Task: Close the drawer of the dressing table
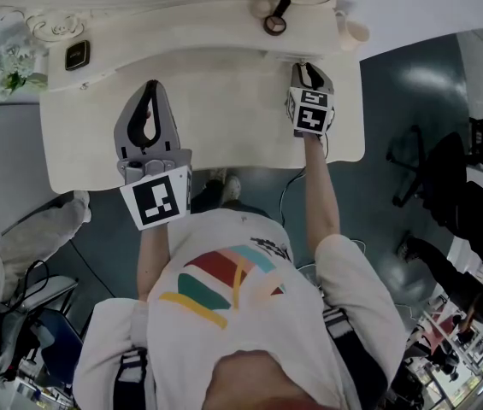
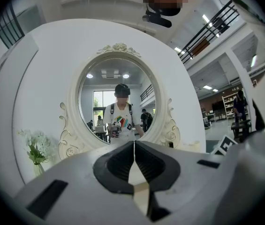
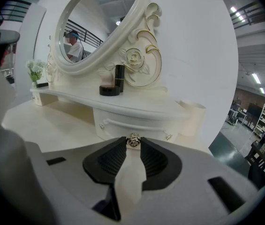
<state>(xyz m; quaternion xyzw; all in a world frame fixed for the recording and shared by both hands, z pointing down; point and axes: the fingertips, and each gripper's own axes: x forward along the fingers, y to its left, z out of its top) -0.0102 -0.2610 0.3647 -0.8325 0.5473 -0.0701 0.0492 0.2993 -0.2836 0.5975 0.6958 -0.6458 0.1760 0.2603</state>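
Head view: the left gripper (image 1: pixel 150 92) hovers over the cream top of the dressing table (image 1: pixel 224 118), its jaws pressed together. The right gripper (image 1: pixel 307 68) reaches to the edge of the raised back shelf (image 1: pixel 181 24). On that shelf stand a black round pot with a black tube (image 1: pixel 274 20), a small dark box (image 1: pixel 77 55) and a cream cup (image 1: pixel 354 31). White flowers (image 1: pixel 10 71) sit at the far left. The drawer is hidden here under the shelf and the right gripper. The floor is grey-green; a black chair (image 1: pixel 429 165) stands to the right.

Left gripper view: the jaws meet in a thin line with nothing between them. Beyond them an oval mirror (image 2: pixel 118 102) in a carved cream frame reflects a person in a white shirt. The flowers (image 2: pixel 37 146) stand at lower left against a white wall panel. A large hall with ceiling lights and shelving opens to the right.

Right gripper view: the jaw tips are pinched on the small metal knob (image 3: pixel 132 140) of the drawer (image 3: pixel 132 124), which sits under the shelf just ahead of the right gripper (image 3: pixel 132 145). I cannot tell how far the drawer stands out. Above it are the pot (image 3: pixel 109 90) and tube (image 3: pixel 119 78), with the mirror (image 3: pixel 94 27) tilted behind and the cup (image 3: pixel 192 117) to the right.
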